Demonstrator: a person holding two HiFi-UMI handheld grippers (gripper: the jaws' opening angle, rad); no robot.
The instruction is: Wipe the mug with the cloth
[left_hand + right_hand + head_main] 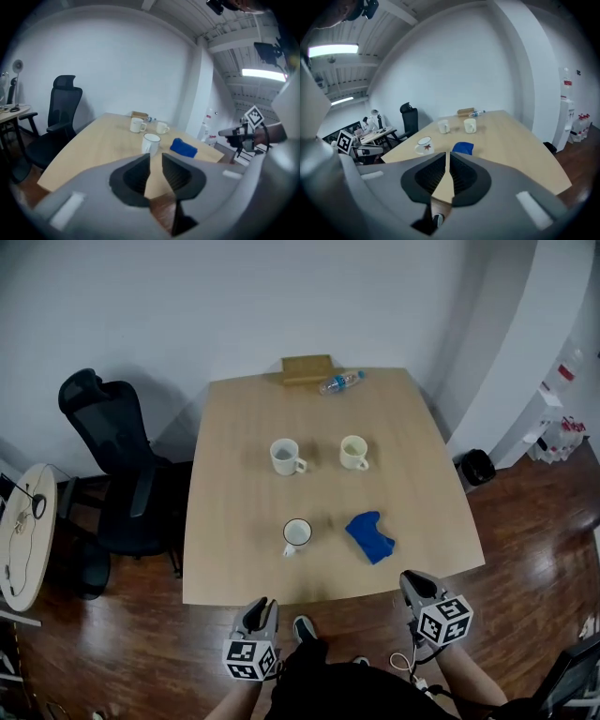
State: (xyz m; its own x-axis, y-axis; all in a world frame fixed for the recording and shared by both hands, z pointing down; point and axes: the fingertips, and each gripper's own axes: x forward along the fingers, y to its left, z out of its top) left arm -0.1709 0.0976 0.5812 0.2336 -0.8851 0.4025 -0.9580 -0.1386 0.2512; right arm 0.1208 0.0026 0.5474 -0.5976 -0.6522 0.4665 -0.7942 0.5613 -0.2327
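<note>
A white mug with a dark rim [297,534] [151,143] [424,145] stands near the front of the wooden table [234,559]. A crumpled blue cloth [370,537] [183,148] [462,148] lies just to its right. Both grippers hover off the table's front edge, short of these things and touching nothing. My left gripper [265,604] [155,157] is a little left of the mug, its jaws a narrow gap apart and empty. My right gripper [412,579] [447,154] is to the right of the cloth, its jaws nearly together and empty.
Two more white mugs [285,457] [353,452] stand mid-table. A plastic bottle [339,382] and a wooden box [307,368] lie at the far edge. A black office chair [122,465] and a round side table [23,531] are at the left.
</note>
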